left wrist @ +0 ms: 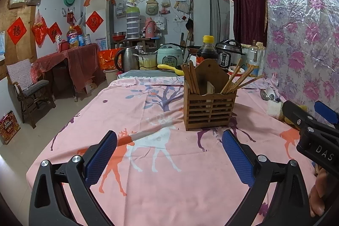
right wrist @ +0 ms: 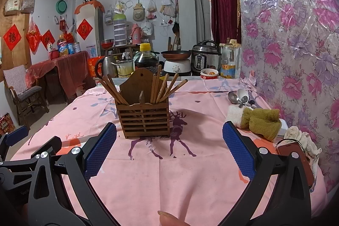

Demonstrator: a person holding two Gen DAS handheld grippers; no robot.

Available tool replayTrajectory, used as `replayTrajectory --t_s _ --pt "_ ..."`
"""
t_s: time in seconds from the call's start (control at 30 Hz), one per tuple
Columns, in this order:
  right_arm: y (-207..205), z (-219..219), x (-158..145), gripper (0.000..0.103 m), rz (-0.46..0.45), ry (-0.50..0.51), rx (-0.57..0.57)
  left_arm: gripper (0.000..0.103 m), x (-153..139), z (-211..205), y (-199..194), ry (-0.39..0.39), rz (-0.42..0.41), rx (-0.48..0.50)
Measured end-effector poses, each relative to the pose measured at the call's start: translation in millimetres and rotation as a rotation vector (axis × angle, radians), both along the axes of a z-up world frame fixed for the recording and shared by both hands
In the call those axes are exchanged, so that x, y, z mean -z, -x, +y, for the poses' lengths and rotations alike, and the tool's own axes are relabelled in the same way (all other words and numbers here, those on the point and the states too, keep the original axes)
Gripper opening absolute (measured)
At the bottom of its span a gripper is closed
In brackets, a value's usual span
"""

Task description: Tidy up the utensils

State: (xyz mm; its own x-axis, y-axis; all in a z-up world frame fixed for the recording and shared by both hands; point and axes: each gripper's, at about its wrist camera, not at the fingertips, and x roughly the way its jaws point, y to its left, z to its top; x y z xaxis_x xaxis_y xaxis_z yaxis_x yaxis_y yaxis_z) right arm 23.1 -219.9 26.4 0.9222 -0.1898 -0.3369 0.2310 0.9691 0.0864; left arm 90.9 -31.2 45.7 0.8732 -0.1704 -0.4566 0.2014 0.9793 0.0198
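Observation:
A slatted wooden utensil holder (left wrist: pixel 209 108) (right wrist: pixel 144 118) stands upright on the pink deer-print tablecloth (left wrist: pixel 148 173) (right wrist: pixel 159 179). Several wooden chopsticks (left wrist: pixel 237 82) (right wrist: pixel 165 87) lean in its two sides. A metal spoon and a white spoon (right wrist: pixel 238 96) (left wrist: pixel 269 94) lie on the cloth at the far right near the wall. My left gripper (left wrist: pixel 169 155) is open and empty, in front and left of the holder. My right gripper (right wrist: pixel 169 150) is open and empty, just in front of the holder. The right gripper also shows at the right edge of the left wrist view (left wrist: pixel 311 126).
A brown and white folded cloth (right wrist: pixel 256 120) and a brown phone case (right wrist: pixel 296 156) lie at the right by the floral wall covering (right wrist: pixel 296 56). A soy sauce bottle (right wrist: pixel 146 58), kettle (right wrist: pixel 106 66), cookers and an oil bottle (right wrist: pixel 227 63) stand behind the table. A chair (left wrist: pixel 27 86) stands at the left.

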Motion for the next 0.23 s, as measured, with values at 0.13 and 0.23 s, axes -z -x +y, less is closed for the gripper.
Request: replayTrajectory --t_s 0.13,0.23 --pt "0.3 -0.5 0.1 0.096 0.001 -0.003 0.001 0.097 -1.5 -2.3 3.1 -0.017 -0.018 -0.001" --pt "0.2 0.4 -1.6 0.096 -0.001 -0.004 0.002 0.097 -2.4 -2.0 4.3 -0.019 -0.025 -0.003"
